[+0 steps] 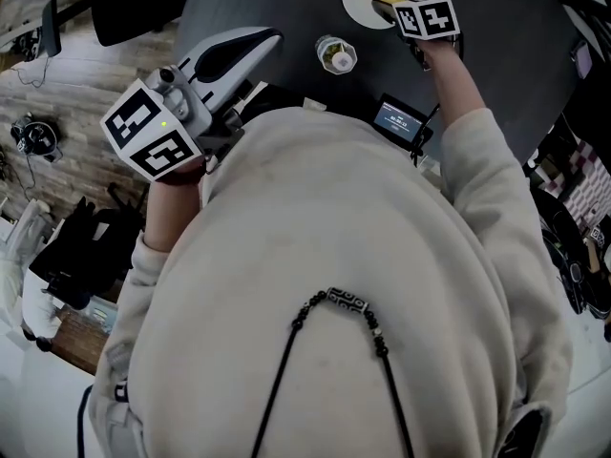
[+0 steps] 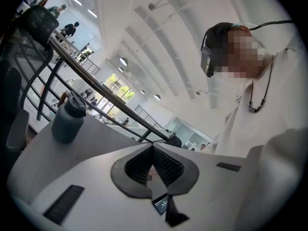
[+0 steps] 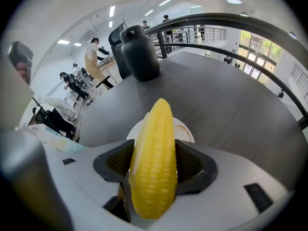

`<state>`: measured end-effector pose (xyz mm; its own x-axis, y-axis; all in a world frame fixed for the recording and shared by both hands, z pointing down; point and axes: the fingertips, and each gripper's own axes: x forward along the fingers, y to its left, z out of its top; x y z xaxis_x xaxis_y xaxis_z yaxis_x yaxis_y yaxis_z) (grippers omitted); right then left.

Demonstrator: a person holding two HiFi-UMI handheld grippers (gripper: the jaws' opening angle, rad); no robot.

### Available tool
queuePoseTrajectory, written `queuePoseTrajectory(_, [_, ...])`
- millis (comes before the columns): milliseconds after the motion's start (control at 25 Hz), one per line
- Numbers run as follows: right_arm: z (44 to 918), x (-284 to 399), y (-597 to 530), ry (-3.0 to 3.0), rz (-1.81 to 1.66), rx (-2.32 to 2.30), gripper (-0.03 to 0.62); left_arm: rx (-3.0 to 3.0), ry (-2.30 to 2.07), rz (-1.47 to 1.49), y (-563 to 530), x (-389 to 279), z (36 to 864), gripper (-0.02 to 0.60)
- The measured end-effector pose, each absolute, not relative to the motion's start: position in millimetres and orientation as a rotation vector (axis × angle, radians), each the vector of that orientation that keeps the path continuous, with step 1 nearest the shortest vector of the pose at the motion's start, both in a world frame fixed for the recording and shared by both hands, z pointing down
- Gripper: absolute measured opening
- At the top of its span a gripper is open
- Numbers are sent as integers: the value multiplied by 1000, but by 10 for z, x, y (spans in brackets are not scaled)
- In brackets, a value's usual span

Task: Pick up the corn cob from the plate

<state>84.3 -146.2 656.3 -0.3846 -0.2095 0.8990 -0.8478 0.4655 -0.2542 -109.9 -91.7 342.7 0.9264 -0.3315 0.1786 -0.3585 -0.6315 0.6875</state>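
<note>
Corn cob (image 3: 153,162) clamped between the jaws of the right gripper (image 3: 154,168), over the white plate (image 3: 186,129). Left gripper (image 2: 153,166): jaws together, holding nothing.

Corn cob (image 3: 153,146): yellow with regular kernel rows, set between the dark grey ribbed pads (image 3: 191,163) of the light grey right gripper (image 3: 152,163). Plate (image 3: 186,128) just beyond the jaws: white, with a faint orange-brown smear. Table (image 3: 231,105): dark grey. Bottle (image 3: 139,52) farther ahead: slate grey. Marker cube (image 1: 427,15): white with black squares. Left gripper (image 2: 153,163): light grey.
</note>
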Motion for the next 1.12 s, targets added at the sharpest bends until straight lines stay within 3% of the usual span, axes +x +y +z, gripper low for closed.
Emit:
queuePoseTrajectory(360, [5860, 938, -1615, -1984, 930, 1093, 267, 2420, -317, 49, -1174, -956, 3355, 0])
queuePoseTrajectory(760, [4633, 1398, -1422, -2168, 923, 1397, 267, 2549, -67, 104, -1253, -424, 3136, 0])
queuePoseTrajectory(1120, [3665, 1407, -1096, -2350, 905, 1614, 267, 2659, 141, 161, -1232, 25, 2910, 0])
